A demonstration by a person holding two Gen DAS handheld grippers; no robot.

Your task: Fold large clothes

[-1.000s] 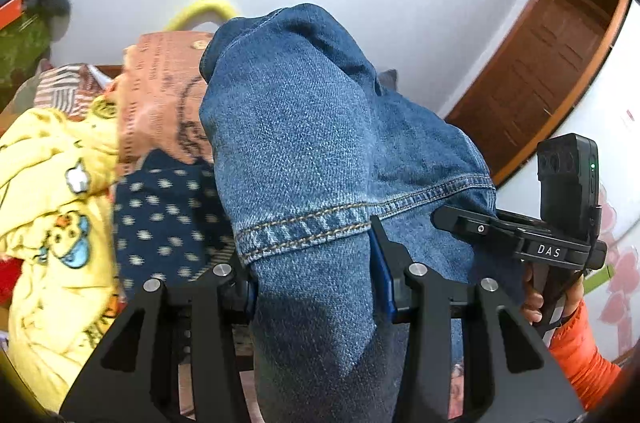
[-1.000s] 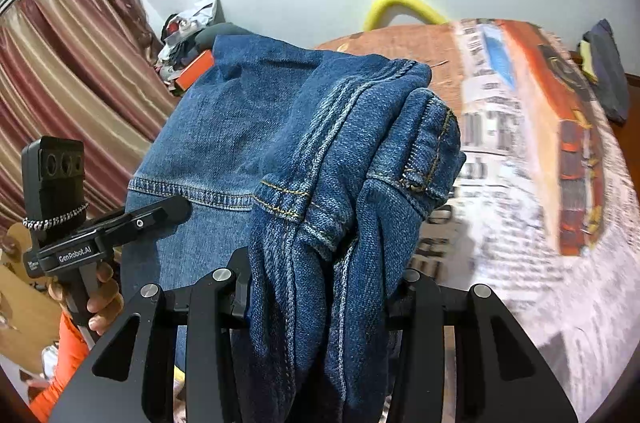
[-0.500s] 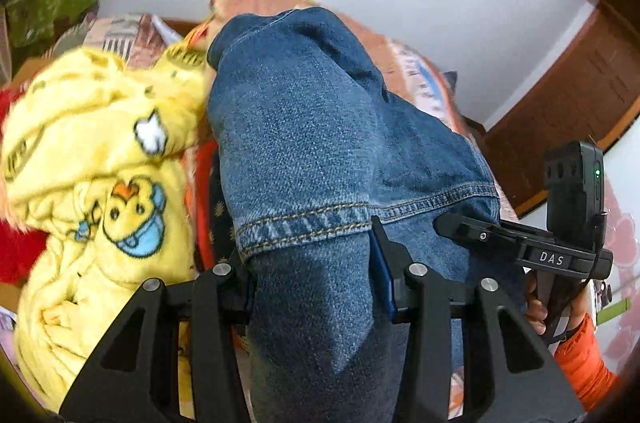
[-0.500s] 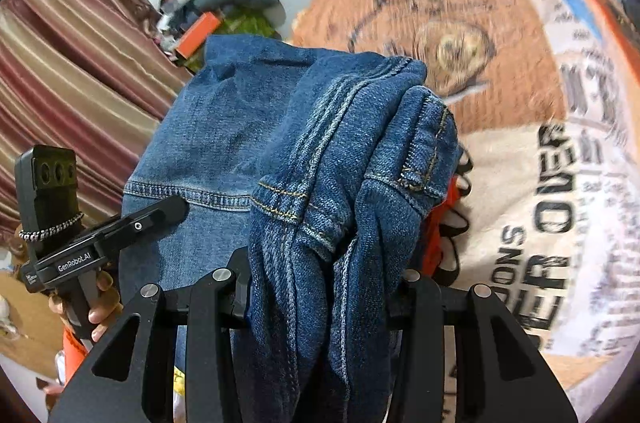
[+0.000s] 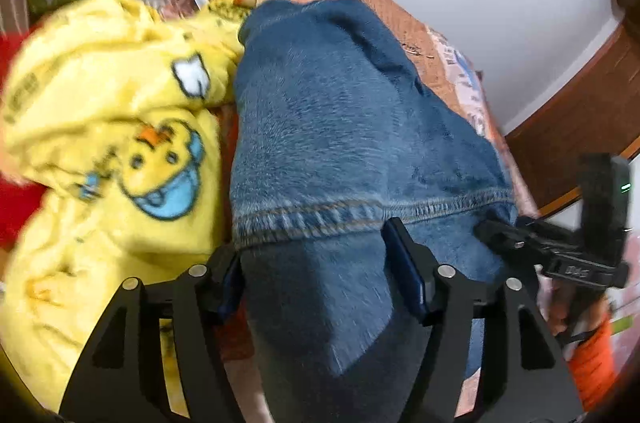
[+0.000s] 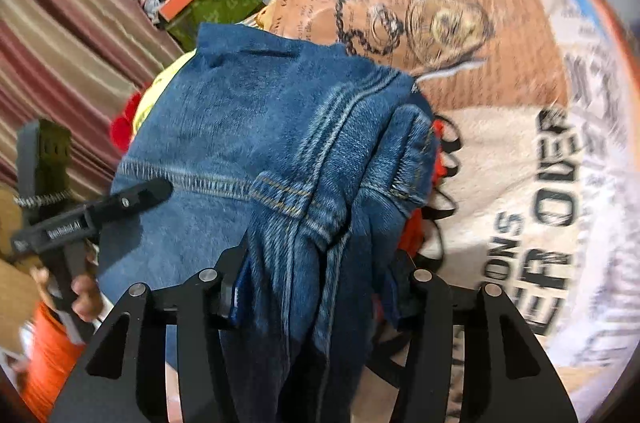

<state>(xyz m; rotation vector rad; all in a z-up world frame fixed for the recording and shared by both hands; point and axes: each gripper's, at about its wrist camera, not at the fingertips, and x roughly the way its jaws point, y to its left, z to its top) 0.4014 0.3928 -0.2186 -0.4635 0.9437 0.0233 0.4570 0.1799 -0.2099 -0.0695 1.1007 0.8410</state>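
A folded pair of blue jeans [image 5: 340, 127] hangs across both grippers, low over the bed. My left gripper [image 5: 316, 263] has the hem end between its jaws, which are opening, and the pads have drawn back from the cloth. My right gripper [image 6: 316, 271] straddles the bunched waistband of the jeans [image 6: 248, 111]; its jaws are opening too, and a gap shows at the right pad. Each wrist view shows the other gripper at the edge, the right one [image 5: 560, 255] and the left one [image 6: 80, 219], both held by hands in orange sleeves.
A yellow fleece blanket [image 5: 120, 143] with a duck print is heaped left of the jeans. The bed cover [image 6: 500, 183], brown and cream with black lettering, spreads to the right. An orange garment [image 6: 416, 235] lies under the jeans. Striped curtains [image 6: 60, 35] and clutter stand at far left.
Both grippers have sunk toward the bed with the jeans, and the views tilted down. Both pairs of jaws stand wider than before, the left clearly so.
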